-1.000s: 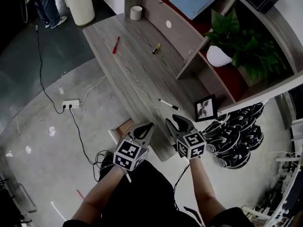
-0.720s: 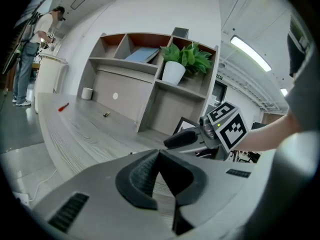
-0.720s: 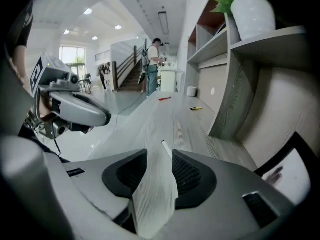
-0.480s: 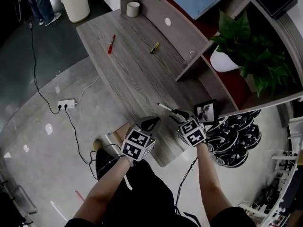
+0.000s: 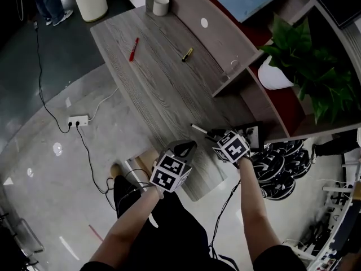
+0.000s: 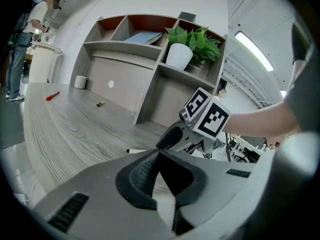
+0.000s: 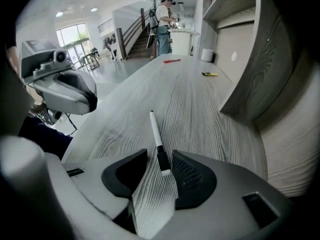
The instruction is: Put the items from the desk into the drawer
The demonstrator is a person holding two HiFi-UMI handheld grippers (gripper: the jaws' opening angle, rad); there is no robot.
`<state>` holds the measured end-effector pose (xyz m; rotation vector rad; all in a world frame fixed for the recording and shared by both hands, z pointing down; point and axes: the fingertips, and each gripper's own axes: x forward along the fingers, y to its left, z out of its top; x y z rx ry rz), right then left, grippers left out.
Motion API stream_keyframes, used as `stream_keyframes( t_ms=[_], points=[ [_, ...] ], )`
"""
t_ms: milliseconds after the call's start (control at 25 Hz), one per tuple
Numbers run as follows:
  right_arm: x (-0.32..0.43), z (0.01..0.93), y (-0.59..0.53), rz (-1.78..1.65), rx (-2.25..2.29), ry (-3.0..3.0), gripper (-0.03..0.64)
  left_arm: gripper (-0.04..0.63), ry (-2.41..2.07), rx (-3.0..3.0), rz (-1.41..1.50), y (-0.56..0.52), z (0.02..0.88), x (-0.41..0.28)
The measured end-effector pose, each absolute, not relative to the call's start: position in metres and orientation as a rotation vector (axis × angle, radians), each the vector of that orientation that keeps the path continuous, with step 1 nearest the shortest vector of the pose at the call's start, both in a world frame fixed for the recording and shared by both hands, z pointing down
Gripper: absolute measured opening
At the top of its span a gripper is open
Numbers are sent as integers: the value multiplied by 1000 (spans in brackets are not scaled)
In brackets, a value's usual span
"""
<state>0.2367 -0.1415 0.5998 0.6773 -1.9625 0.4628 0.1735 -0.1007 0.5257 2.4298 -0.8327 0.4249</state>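
White marker (image 7: 157,144) lies on counter (image 7: 200,109), end between your right gripper's (image 7: 159,164) jaws, just opening, not gripped. Left gripper (image 6: 159,176) jaws closed, empty. Red pen (image 5: 133,48), yellow pen (image 5: 186,55) far beyond. Likely nothing stowed yet.

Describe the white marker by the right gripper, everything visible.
The marker is a slim white pen with a black cap, plastic by the look. It lies flat on the wooden desk, cap end between the jaws of the right gripper, which have just been opening and do not press it.

Open desk (image 5: 148,72) leftward; shelf panel (image 5: 217,35) close rightward.
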Motion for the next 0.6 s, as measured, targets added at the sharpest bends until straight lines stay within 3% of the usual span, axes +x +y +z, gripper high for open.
stream_keyframes(
  t_ms=[320,600],
  points=[
    [238,602,-142,551,664,-1932,150,-3,-871,2401,421,-107,529,159],
    [228,603,-134,565,637,-1891,87,-4,-896,2389,414,-107,530,149]
  ],
)
